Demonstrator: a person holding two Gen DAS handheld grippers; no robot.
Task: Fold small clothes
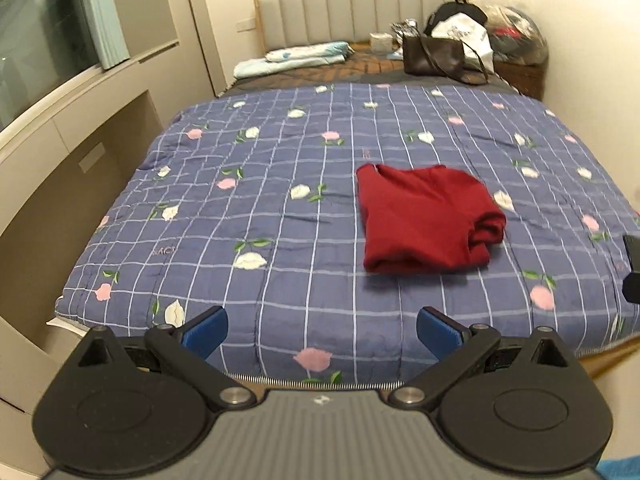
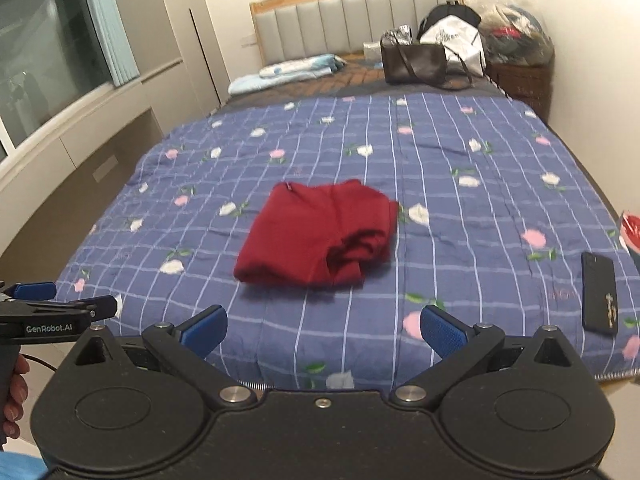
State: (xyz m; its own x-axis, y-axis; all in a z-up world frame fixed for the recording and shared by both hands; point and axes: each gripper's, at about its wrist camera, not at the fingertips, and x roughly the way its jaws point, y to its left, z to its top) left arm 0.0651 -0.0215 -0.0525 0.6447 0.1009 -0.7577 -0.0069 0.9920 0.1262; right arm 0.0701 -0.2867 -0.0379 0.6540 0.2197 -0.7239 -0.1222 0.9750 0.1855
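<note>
Both grippers spread, level, empty

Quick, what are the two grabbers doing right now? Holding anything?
Left hand-held gripper: open, holding nothing.
Right hand-held gripper: open, holding nothing.
The red garment lies folded on the quilt, untouched.

Warm, even indoor light fills both fisheye views, casting only a soft shadow beside the red garment. The dark window carries faint reflections. Straight lines bow at the edges; the headboard clutter looks slightly soft.
</note>
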